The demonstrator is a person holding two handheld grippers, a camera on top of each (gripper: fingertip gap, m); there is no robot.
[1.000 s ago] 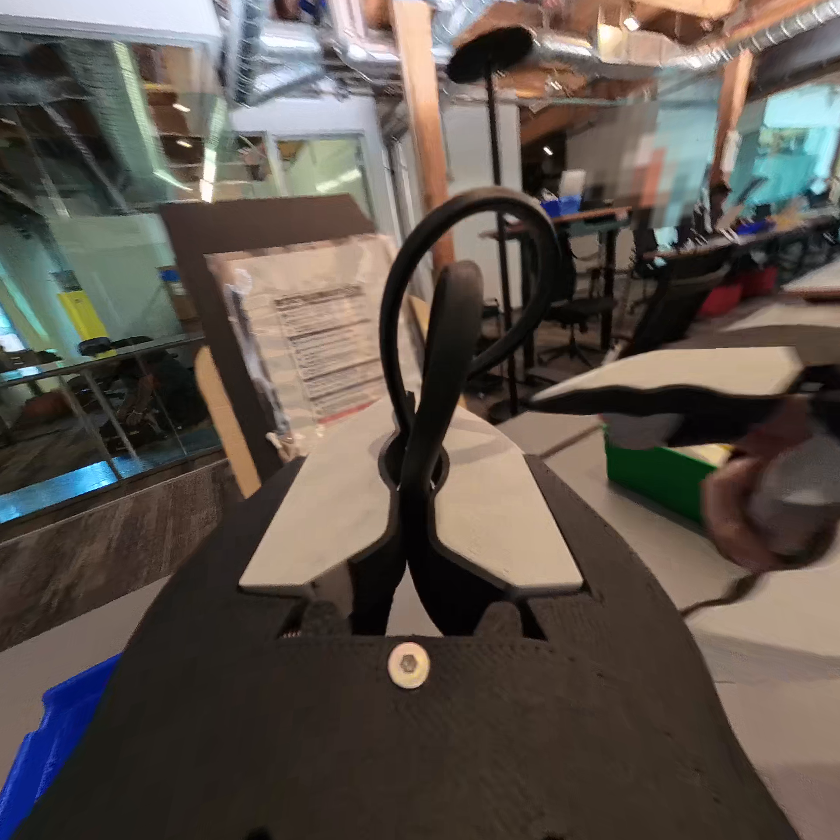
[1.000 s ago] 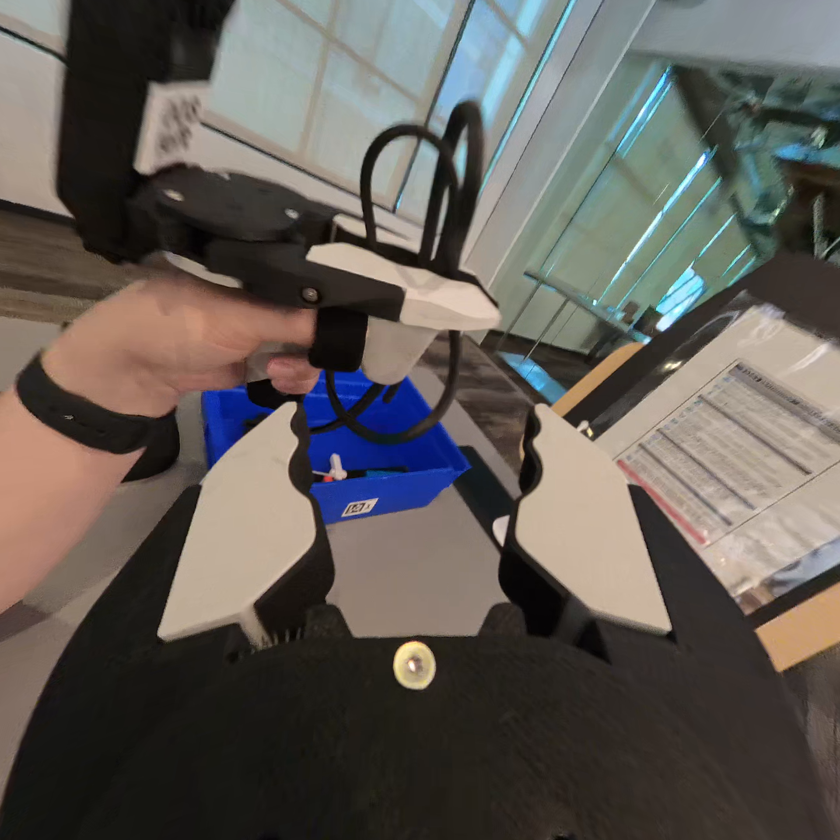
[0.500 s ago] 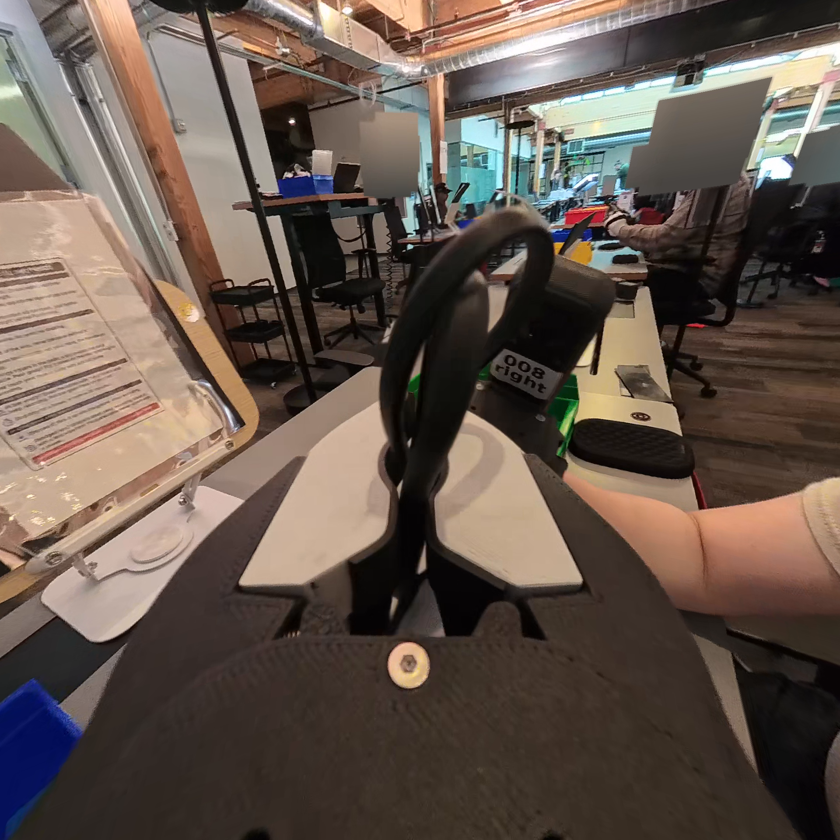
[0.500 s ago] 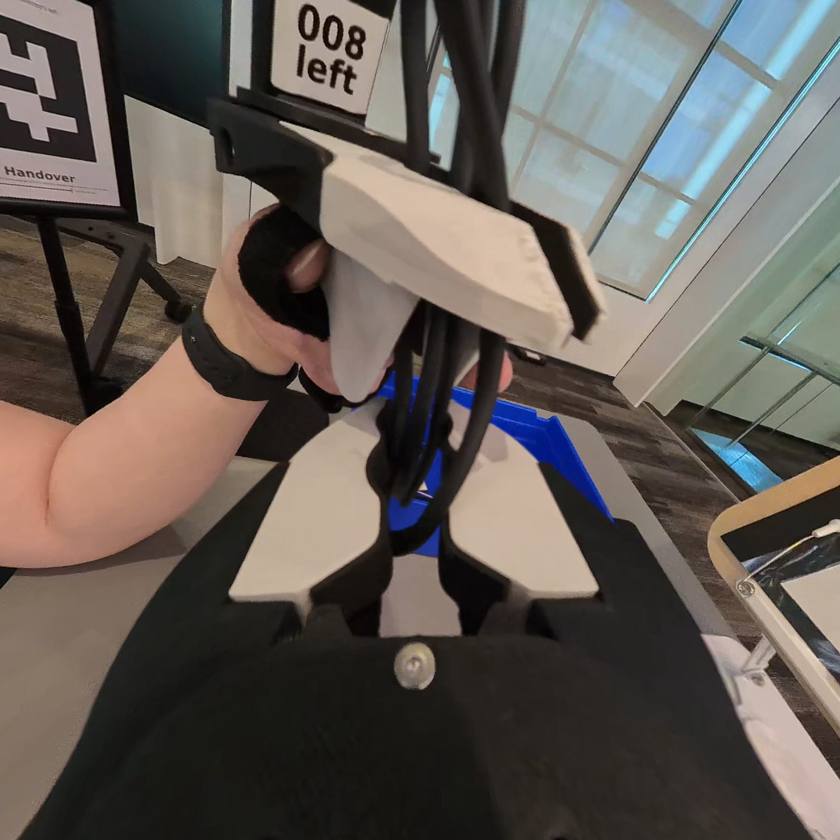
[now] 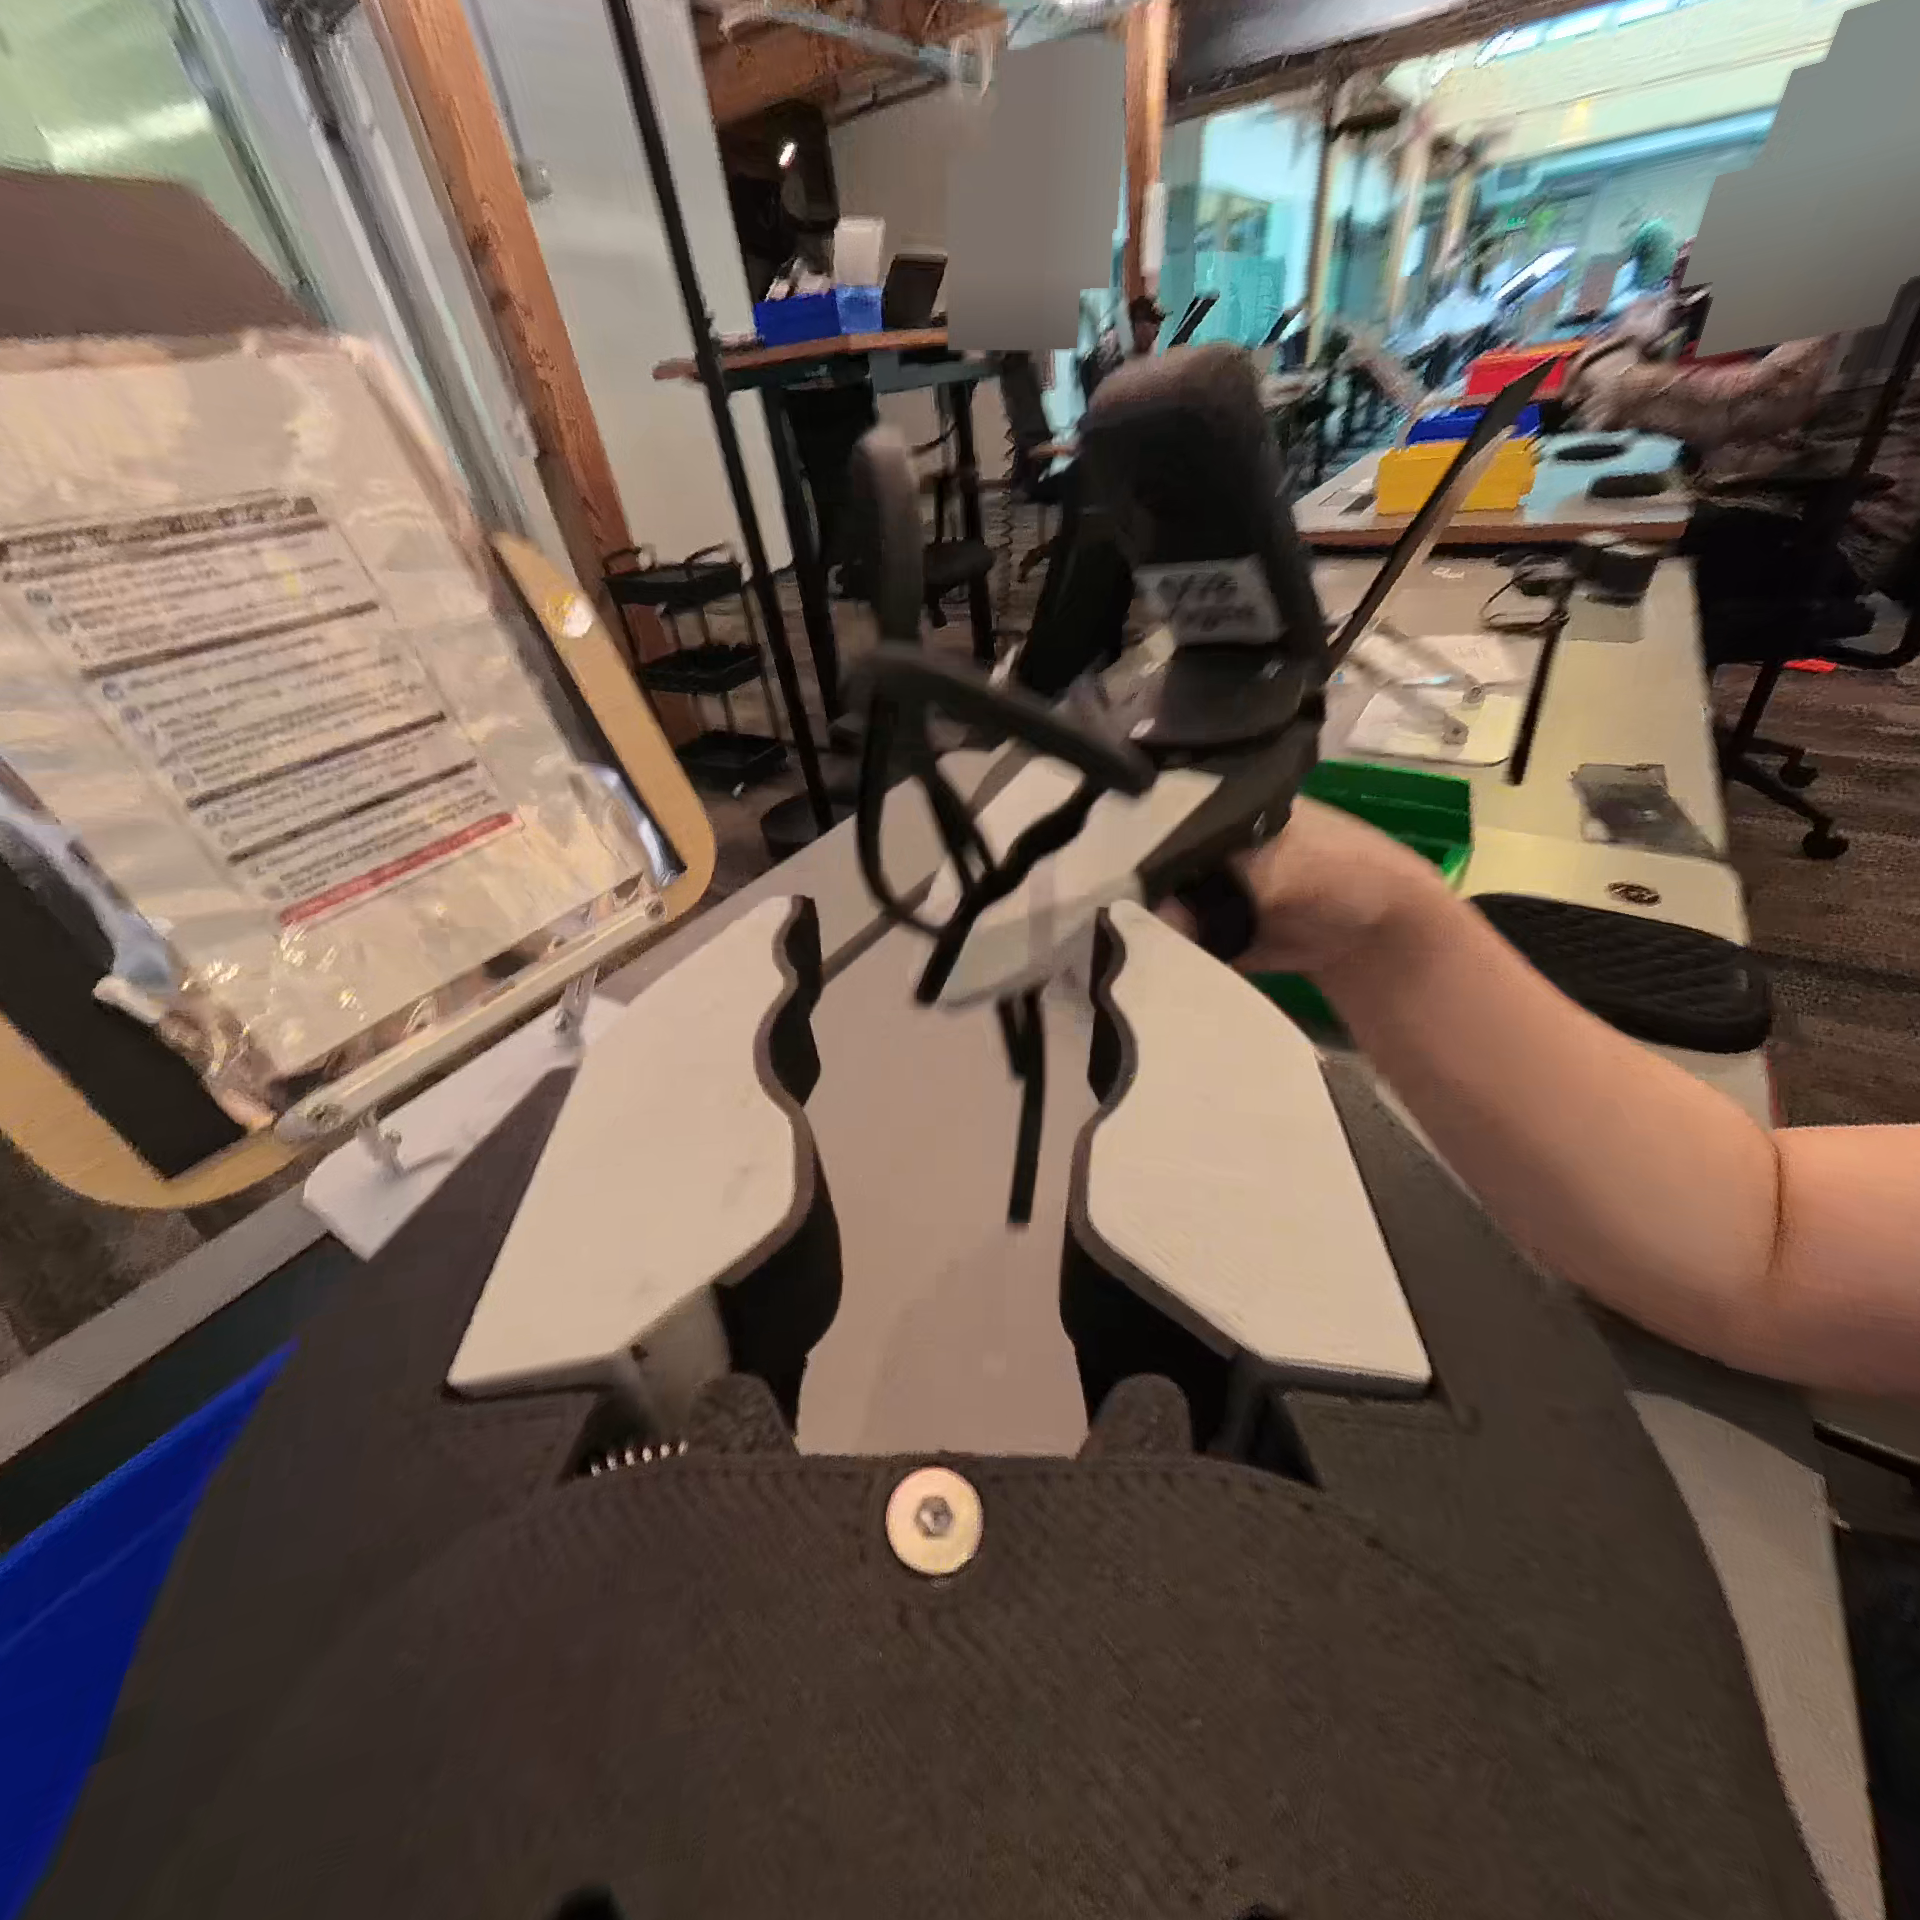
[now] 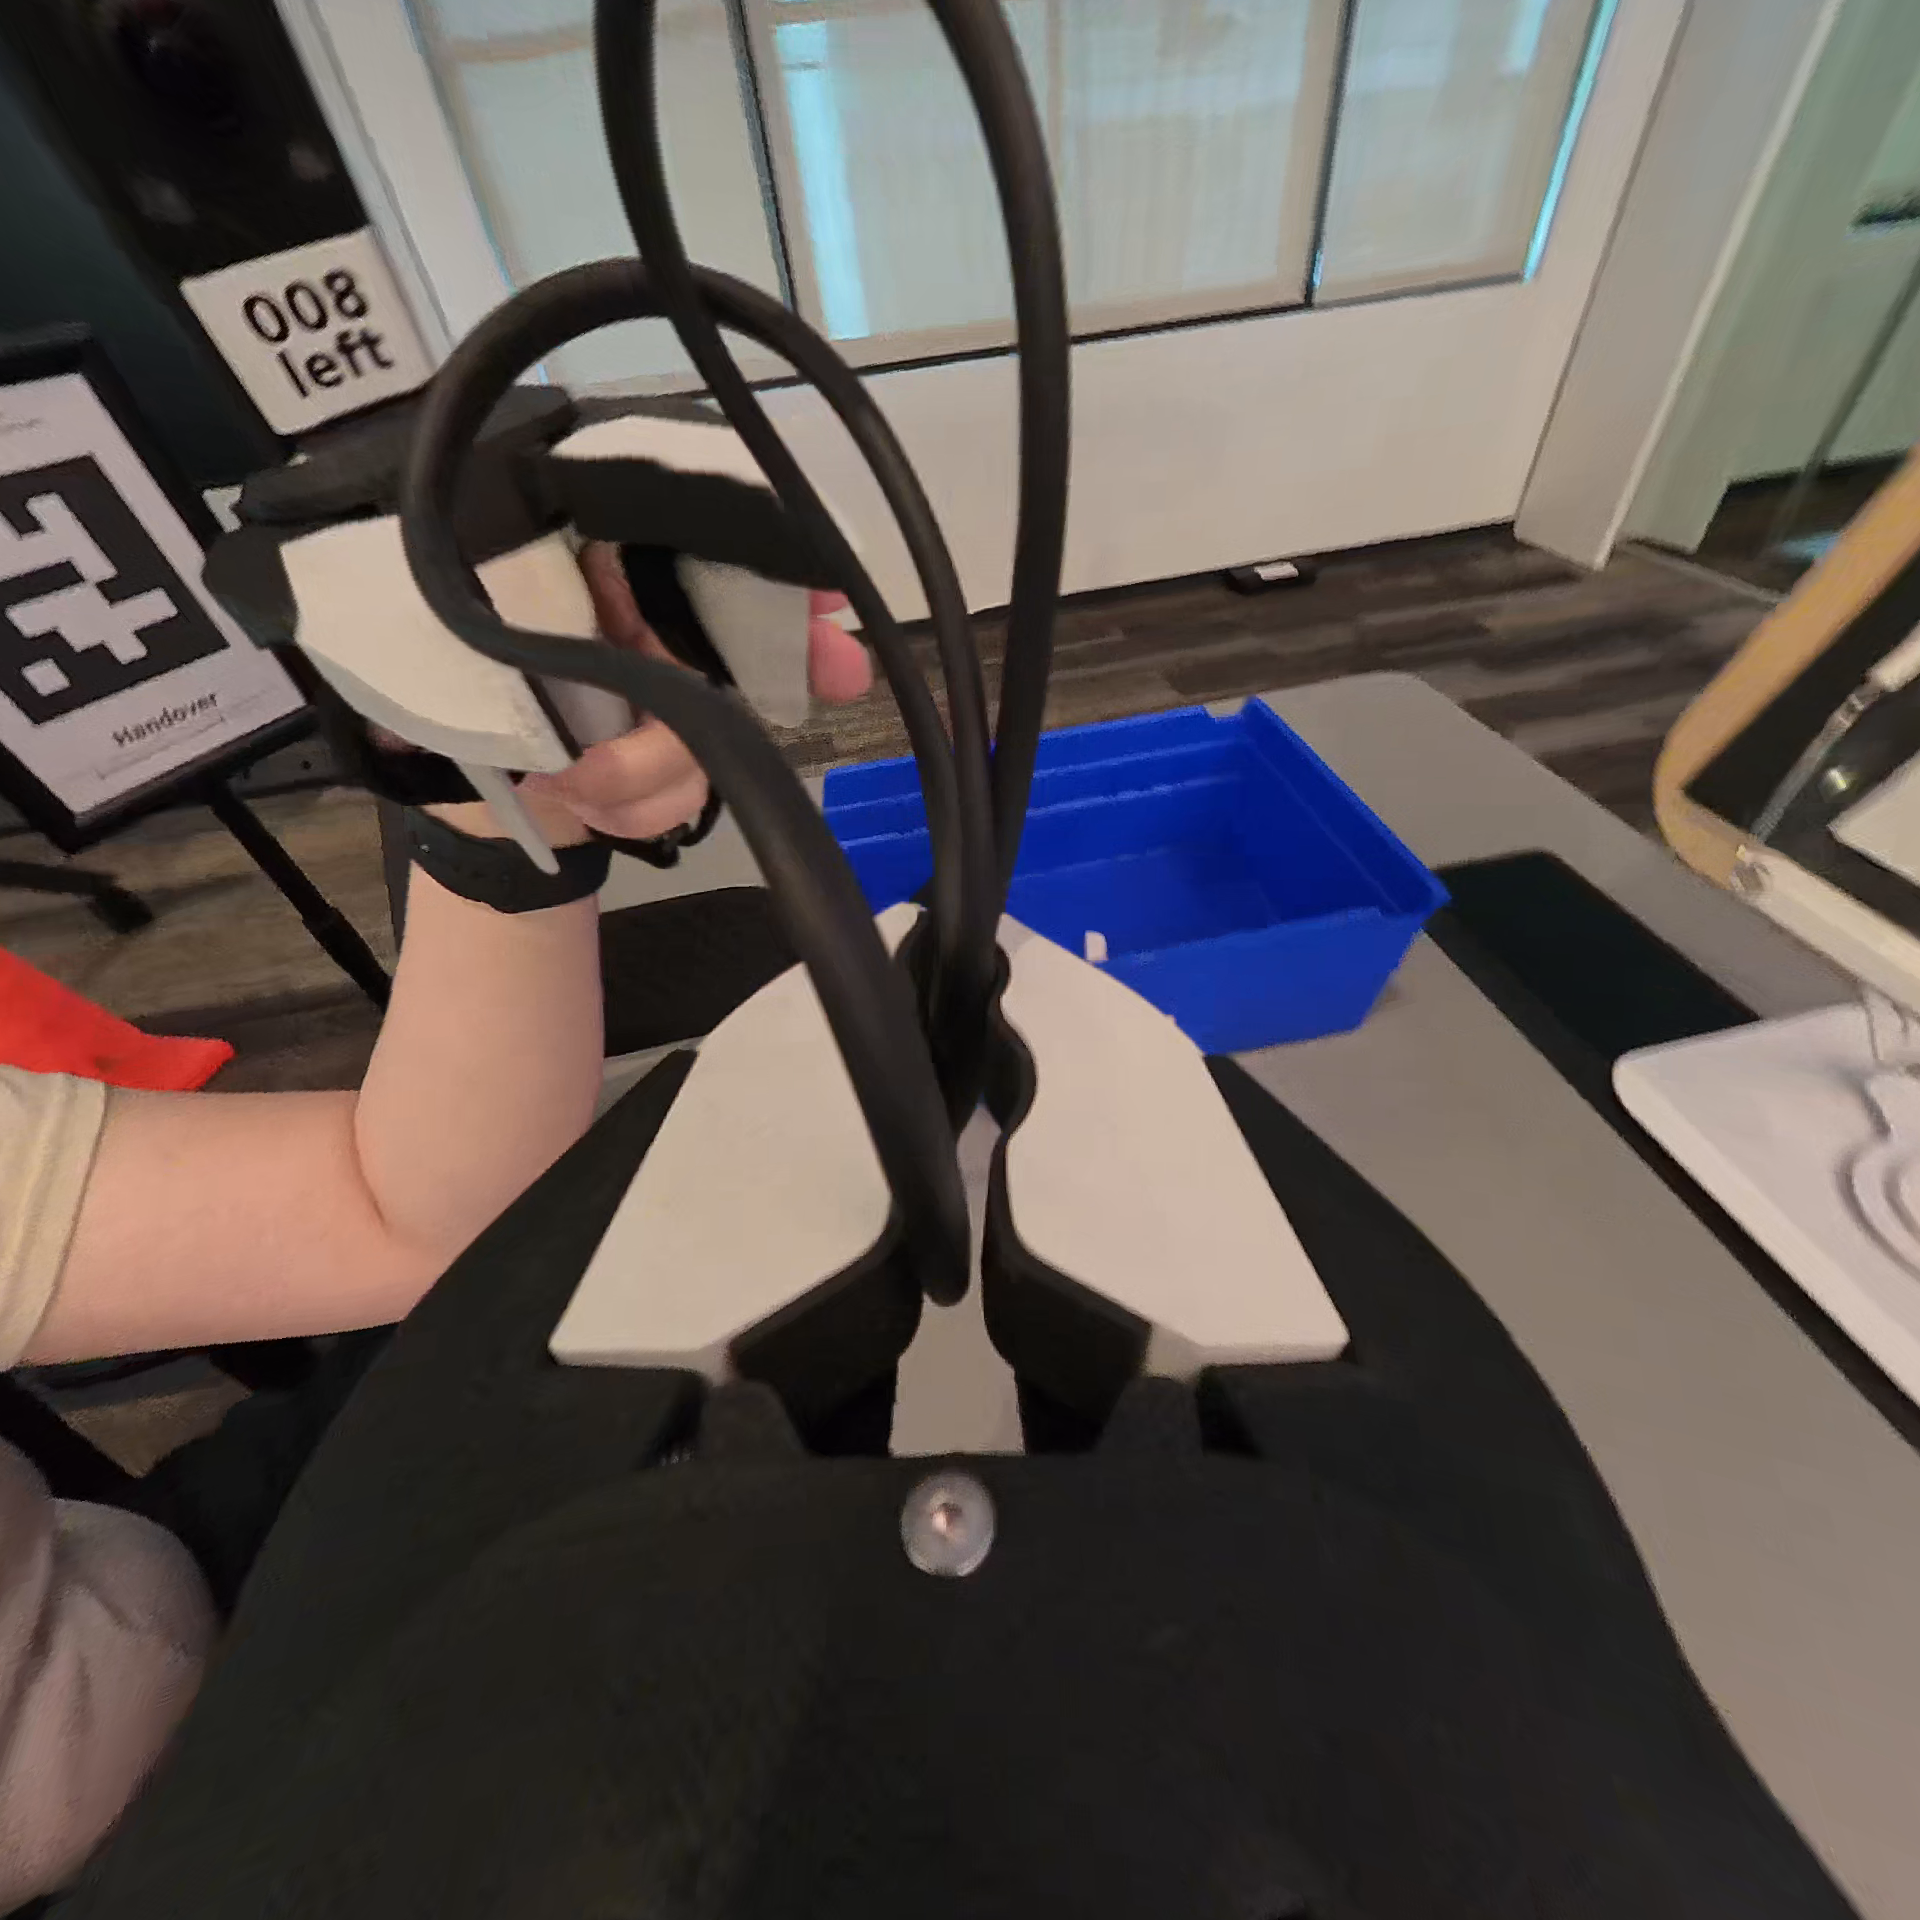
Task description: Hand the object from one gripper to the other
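A black looped cable [image 6: 1042, 416] is held in my right gripper [image 6: 961, 951], which is shut on its lower strands; the loops rise up and to the left. My left gripper [image 5: 951, 925] is open and empty. In the right wrist view it [image 6: 634, 665] sits at the left behind one cable loop, jaws apart, and I cannot tell whether the loop touches it. In the left wrist view the right gripper [image 5: 1039, 883] is blurred just beyond my left fingertips, with the cable [image 5: 914, 769] in it and one end [image 5: 1029, 1122] hanging between my left fingers [image 5: 665, 1143].
A blue bin [image 6: 1195, 883] stands on the grey table [image 6: 1662, 1247], and it also shows in the left wrist view [image 5: 104, 1558]. A laminated sheet on a stand [image 5: 260, 727] is at the left. A green bin [image 5: 1392, 810] and black pad [image 5: 1621, 977] lie to the right. A sign on an easel [image 6: 83, 603] is behind. Some 6 centimeters of space lies between my two pairs of fingers.
My left gripper has opened and let go of the cable. My right gripper, open one second ago, stays shut on it, and the two grippers have drawn apart.
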